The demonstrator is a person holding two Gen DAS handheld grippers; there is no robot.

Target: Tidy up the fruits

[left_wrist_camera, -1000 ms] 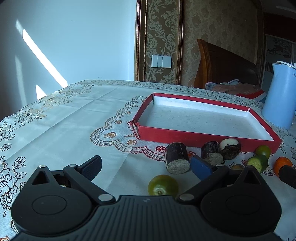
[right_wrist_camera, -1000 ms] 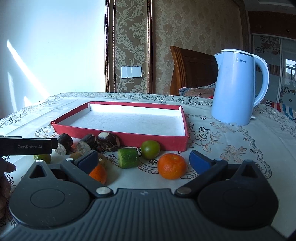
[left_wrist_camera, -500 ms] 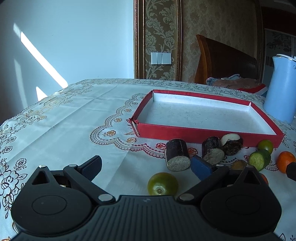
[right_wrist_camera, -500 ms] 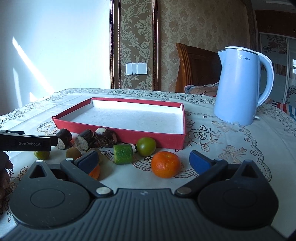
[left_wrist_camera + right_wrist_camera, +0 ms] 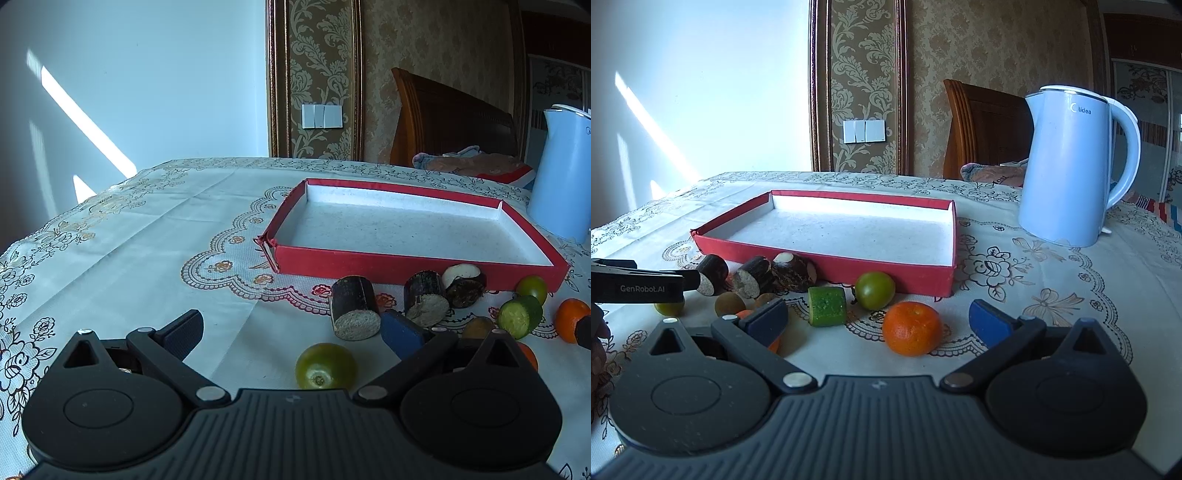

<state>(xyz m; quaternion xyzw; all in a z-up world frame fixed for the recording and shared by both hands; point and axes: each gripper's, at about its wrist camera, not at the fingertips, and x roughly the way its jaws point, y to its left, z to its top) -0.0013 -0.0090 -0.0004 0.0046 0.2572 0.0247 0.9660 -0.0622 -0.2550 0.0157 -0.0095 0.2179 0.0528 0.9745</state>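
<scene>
An empty red tray (image 5: pixel 406 263) (image 5: pixel 827 254) lies on the tablecloth. Fruit lies in front of it: a green fruit (image 5: pixel 325 366), dark sugarcane pieces (image 5: pixel 354 307) (image 5: pixel 753 281), a cucumber piece (image 5: pixel 826 306) (image 5: pixel 520 316), a green tomato (image 5: pixel 874 290) and an orange (image 5: pixel 911 328). My left gripper (image 5: pixel 291 334) is open and empty, with the green fruit between its fingers near the right one. My right gripper (image 5: pixel 879 317) is open and empty, with the orange between its fingers. The left gripper's body (image 5: pixel 635 286) shows at the left of the right wrist view.
A light blue kettle (image 5: pixel 1071 166) (image 5: pixel 565 173) stands right of the tray. A wooden chair (image 5: pixel 986 125) with cloth on it is behind the table. The table's left edge curves away near the white wall.
Both grippers have risen and pulled back slightly, so the fruit sits lower and nearer in both views. No fruit has moved. Both grippers stay open.
</scene>
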